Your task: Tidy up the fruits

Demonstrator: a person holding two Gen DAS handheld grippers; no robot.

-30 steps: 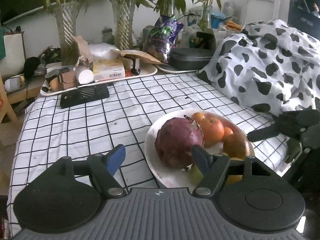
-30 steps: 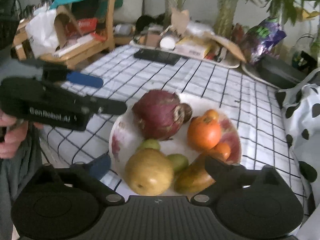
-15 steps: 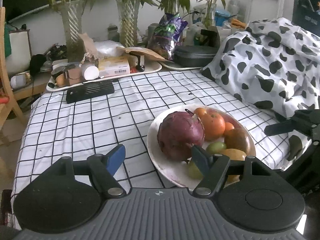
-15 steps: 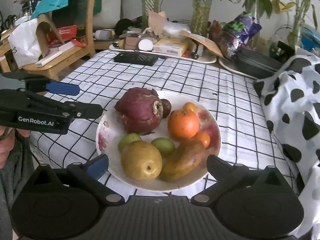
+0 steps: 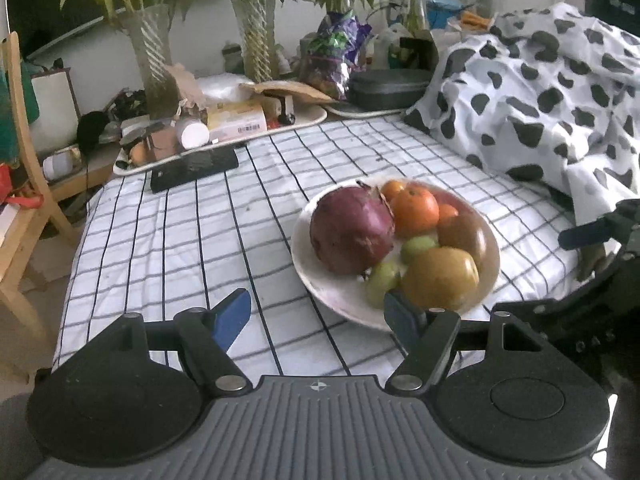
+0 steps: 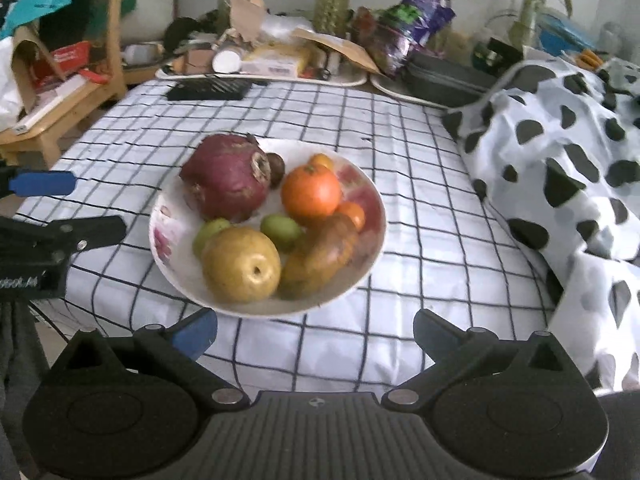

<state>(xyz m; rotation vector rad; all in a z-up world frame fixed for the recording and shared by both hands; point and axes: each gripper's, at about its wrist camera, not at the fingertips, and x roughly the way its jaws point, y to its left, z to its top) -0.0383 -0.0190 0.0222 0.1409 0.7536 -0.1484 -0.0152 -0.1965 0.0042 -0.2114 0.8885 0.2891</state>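
All the fruit sits piled on the round white plate (image 6: 168,204) on the checked cloth: a big purple fruit (image 6: 228,176), an orange one (image 6: 311,195), a yellow pear (image 6: 241,264). Both tongs, left gripper (image 5: 316,314) and right gripper (image 6: 314,334), hang spread wide, holding nothing (looks finished to me).

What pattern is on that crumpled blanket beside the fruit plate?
The blanket is white with black cow-like spots, clearest in the right wrist view.
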